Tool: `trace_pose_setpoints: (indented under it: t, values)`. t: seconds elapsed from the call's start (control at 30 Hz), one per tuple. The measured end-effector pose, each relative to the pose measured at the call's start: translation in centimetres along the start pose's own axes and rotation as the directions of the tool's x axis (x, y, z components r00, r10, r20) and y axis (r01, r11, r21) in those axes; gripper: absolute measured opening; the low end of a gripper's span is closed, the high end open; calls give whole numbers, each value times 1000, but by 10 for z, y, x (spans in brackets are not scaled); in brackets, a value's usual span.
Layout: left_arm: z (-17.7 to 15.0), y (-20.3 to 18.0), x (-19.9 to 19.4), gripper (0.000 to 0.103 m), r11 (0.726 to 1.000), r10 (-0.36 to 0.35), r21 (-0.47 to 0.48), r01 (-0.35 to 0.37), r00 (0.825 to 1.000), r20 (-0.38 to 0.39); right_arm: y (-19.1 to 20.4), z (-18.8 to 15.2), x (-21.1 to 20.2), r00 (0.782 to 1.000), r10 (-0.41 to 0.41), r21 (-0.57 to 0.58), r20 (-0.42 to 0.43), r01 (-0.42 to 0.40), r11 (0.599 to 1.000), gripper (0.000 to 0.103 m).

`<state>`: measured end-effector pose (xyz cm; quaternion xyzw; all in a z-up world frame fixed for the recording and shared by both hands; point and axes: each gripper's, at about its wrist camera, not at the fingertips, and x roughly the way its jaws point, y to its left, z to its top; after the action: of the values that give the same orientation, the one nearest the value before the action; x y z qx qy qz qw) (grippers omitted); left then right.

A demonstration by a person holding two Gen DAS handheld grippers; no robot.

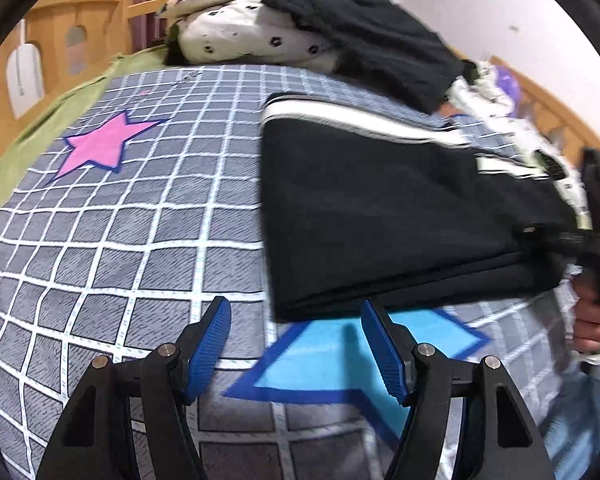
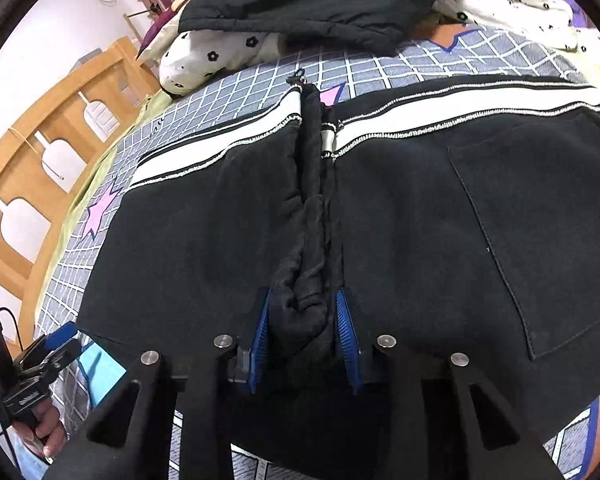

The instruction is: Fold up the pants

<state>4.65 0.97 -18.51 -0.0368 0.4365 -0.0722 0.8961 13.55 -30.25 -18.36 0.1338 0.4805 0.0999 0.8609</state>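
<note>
Blue-padded right gripper [image 2: 302, 332], lower centre of the right wrist view, is pinching a bunched ridge of the black pants [image 2: 420, 220], tilting downward. Pants are lying folded on the grid-patterned bedsheet [image 2: 380, 60], white waistband stripe [image 2: 460, 104] running across the upper frame.

Left gripper [image 1: 296, 344] is hovering with jaws spread and holding nothing, just beside the pants' near edge at lower centre. Only this view is showing the pink star [image 1: 100, 146] in full; only the right view is showing the back pocket [image 2: 540, 220].
</note>
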Motion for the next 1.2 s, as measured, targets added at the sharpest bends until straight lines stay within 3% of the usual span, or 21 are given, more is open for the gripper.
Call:
trace_pose_setpoints:
  t: [0.1,0.3,0.43,0.57,0.7,0.8,0.87,0.9,0.93,1.07,1.2]
  values:
    - [-2,4,6,65,999,13,-32,-13,1000,5,0,-1,-8,1000,9,-4,21,-9,1000,26]
    - [0,0,10,68,996,84,7,-84,996,37,-7,0,-22,997,67,38,50,-69,997,21]
    - [-1,15,2,67,995,50,-89,-46,997,53,-6,0,-47,988,107,25,114,-111,994,15]
    - [-1,17,4,67,995,43,-89,-38,998,49,-6,-7,-70,978,123,4,167,-126,992,14]
    - [-1,13,4,67,995,54,-83,-50,997,54,-13,-23,-31,999,22,27,34,-23,999,14]
    - [0,13,4,67,995,65,-84,-61,996,55,-15,-23,-29,999,39,43,30,-40,998,19]
    - [0,13,4,67,995,68,-79,-63,996,59,-22,-18,-37,996,74,78,54,-78,994,29]
    - [0,14,4,67,995,64,-83,-60,996,58,-26,-17,-38,996,73,96,60,-78,992,41]
    - [0,15,5,67,995,59,-87,-54,997,55,-30,-16,-38,996,66,117,62,-73,990,43]
    - [0,16,6,67,994,51,-96,-46,997,52,-35,-15,-30,992,114,144,46,-119,982,43]
    - [0,13,6,67,995,49,-88,-43,997,62,-23,-10,-12,994,107,110,3,-107,988,43]
